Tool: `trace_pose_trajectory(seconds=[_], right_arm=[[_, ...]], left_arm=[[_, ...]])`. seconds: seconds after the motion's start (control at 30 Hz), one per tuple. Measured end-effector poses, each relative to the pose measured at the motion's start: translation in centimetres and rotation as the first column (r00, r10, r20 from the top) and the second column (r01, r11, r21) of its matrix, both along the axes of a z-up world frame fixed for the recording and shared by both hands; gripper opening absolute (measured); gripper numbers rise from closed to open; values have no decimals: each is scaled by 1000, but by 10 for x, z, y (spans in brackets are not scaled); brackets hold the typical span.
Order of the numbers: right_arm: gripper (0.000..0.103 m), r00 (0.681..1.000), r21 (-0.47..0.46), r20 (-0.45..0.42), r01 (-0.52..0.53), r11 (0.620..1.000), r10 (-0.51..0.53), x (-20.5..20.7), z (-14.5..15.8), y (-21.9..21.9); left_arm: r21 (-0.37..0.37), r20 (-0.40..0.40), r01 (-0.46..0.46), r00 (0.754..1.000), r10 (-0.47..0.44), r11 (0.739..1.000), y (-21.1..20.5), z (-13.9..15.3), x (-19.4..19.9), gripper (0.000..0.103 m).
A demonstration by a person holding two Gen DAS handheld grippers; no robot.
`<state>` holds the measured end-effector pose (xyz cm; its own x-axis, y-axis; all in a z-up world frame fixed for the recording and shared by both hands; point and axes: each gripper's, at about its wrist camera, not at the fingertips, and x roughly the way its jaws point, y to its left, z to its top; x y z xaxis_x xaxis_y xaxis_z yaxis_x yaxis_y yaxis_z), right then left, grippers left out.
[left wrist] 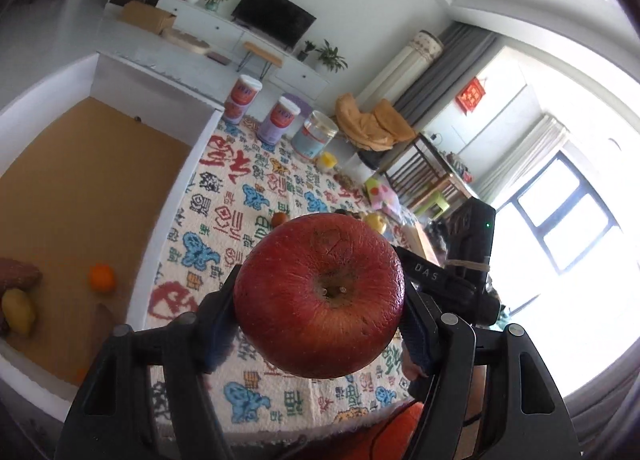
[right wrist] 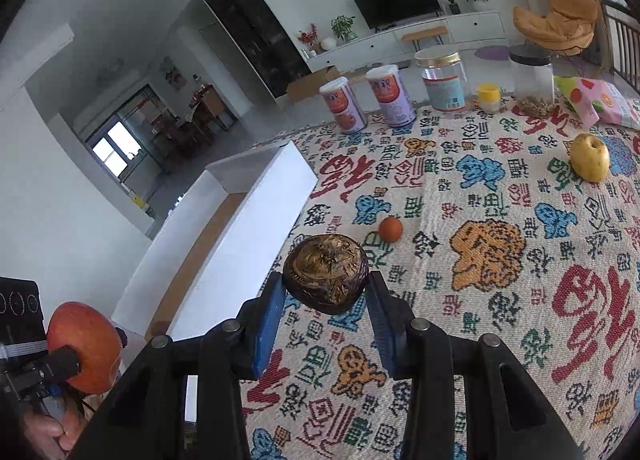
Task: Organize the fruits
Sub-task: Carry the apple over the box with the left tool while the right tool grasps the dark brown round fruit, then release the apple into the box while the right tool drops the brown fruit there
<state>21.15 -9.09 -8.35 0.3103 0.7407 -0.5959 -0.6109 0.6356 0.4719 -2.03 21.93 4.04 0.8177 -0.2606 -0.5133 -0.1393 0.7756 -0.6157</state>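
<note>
My left gripper (left wrist: 320,302) is shut on a red apple (left wrist: 319,296) and holds it above the patterned tablecloth, right of a white box (left wrist: 176,164); the apple also shows in the right wrist view (right wrist: 84,344). The box has a brown floor and holds an orange (left wrist: 102,277), a yellow mango (left wrist: 18,310) and a brown fruit (left wrist: 16,274). My right gripper (right wrist: 326,292) is shut on a dark purple mangosteen (right wrist: 326,273), held above the cloth beside the box (right wrist: 256,196). A small orange fruit (right wrist: 390,229) and a yellow apple (right wrist: 589,157) lie on the cloth.
Two purple-and-orange cans (right wrist: 344,105) (right wrist: 391,96), a clear jar with a gold lid (right wrist: 442,80), a black-lidded jar (right wrist: 532,80), a small yellow-capped jar (right wrist: 489,97) and a snack bag (right wrist: 600,100) stand along the table's far edge.
</note>
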Motion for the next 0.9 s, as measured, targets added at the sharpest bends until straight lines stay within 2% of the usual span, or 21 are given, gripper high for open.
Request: trace_pose_trajectory(seconds=[0.1,0.23,0.37,0.43,0.47,0.5,0.53,0.6,0.67,0.73,0.87,0.9], right_arm=[[42,983,55,10,-183,982,182,-36,22,75],[42,940,20,47,-340,940,339,-77,29,167],[42,904,-67,37,-422,904,425,-103,11,231],[42,892,-130,39,-443,887,451,-113,-3,251],[42,887,-160,40,-450,879,461,-116,-10,258],[42,882,-188,45,-453,871,468,-119,-15,265],[44,877,-214,51,-457,863,477,-123,-21,270],[44,887,-226,55,-436,871,458,-122,-28,274],[45,894,-239,57,-419,876,444,-122,-32,276],[60,900,-227,59,-410,884,432,-120,-33,272],[71,920,-196,121,-345,918,372,-113,-20,244],[78,926,-191,152,-315,929,345,-111,-14,231]], left_arm=[[38,-41,-155,987,156,987,44,4,-22,71],[124,-168,-328,923,345,937,100,-35,-29,71],[129,-300,-390,861,411,912,133,-87,-29,71],[118,-337,-398,846,413,910,136,-105,-30,71],[174,-327,-386,845,423,906,131,-103,-29,71],[199,-330,-401,832,447,894,131,-103,-30,72],[190,-322,-419,828,459,888,134,-105,-34,73],[153,-302,-435,834,461,887,140,-106,-38,83],[154,-282,-438,839,464,886,141,-102,-41,94],[168,-259,-444,842,474,880,140,-98,-41,94],[204,-164,-459,855,493,865,122,-80,-35,95],[214,-136,-450,865,483,867,114,-75,-31,95]])
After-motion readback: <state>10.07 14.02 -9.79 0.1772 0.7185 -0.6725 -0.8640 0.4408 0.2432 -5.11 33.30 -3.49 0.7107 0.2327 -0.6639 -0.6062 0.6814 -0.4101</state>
